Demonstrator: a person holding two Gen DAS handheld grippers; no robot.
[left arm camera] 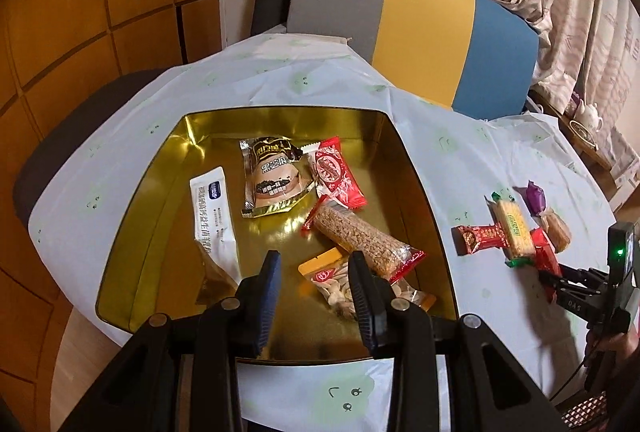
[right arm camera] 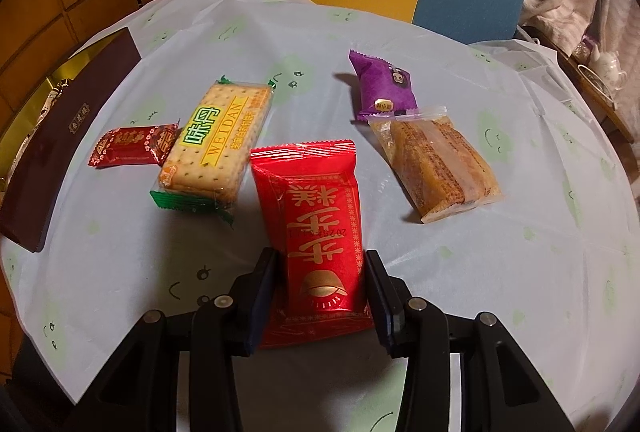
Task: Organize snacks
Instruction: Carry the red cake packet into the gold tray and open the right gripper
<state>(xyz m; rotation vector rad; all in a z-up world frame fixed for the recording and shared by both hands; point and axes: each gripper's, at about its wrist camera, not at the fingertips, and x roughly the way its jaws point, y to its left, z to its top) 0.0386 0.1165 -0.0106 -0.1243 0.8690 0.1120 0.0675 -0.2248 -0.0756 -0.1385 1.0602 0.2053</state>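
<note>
A gold tin box [left arm camera: 404,160] holds several snack packs, among them a long granola bar [left arm camera: 360,242] and a nut pack [left arm camera: 340,282]. My left gripper [left arm camera: 314,260] hangs open and empty over the box's near part. In the right wrist view a big red cake packet [right arm camera: 320,232] lies on the cloth between the fingers of my right gripper [right arm camera: 320,258]; the jaws stand wide on either side, apart from it. Around it lie a cracker pack [right arm camera: 216,144], a small red candy bar [right arm camera: 132,146], a purple pack [right arm camera: 384,86] and a clear-wrapped brown cake [right arm camera: 436,164].
A pale cloth with green faces [right arm camera: 520,252] covers the round table. The box's dark lid [right arm camera: 60,148] lies at the left in the right wrist view. A grey, yellow and blue chair [left arm camera: 420,28] stands behind the table. Curtains hang at the right.
</note>
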